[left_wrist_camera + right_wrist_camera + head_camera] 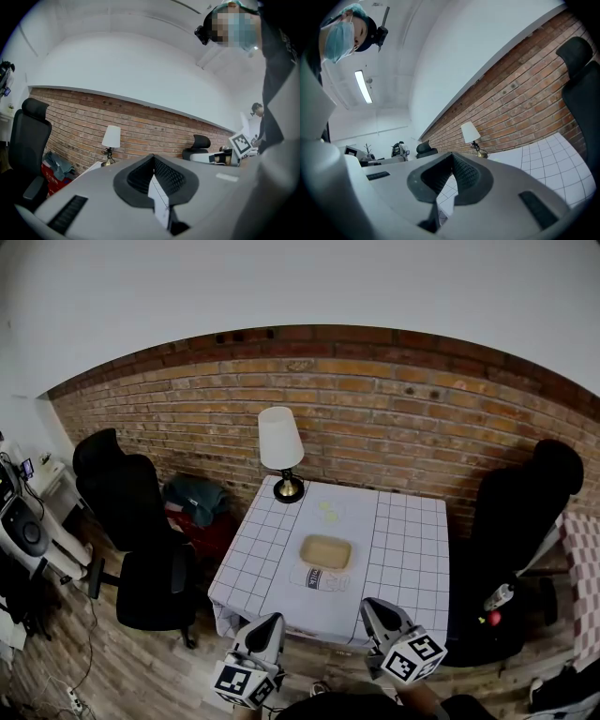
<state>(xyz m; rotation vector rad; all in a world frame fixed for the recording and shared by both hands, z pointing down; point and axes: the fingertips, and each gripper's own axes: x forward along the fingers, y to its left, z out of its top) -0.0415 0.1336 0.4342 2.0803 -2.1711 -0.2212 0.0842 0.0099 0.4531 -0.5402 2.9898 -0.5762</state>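
Tray (325, 551) and white packet (318, 578) lie mid-table (412, 549), well apart from both grippers. Left gripper (271, 622) and right gripper (371, 607) hover off the near edge, jaws closed on nothing. This looks like an approach; any grasp calls for opening first.

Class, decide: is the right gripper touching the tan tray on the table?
Apart. The head view shows the right gripper at the near edge of the checked tablecloth, with bare cloth between it and the tan tray.
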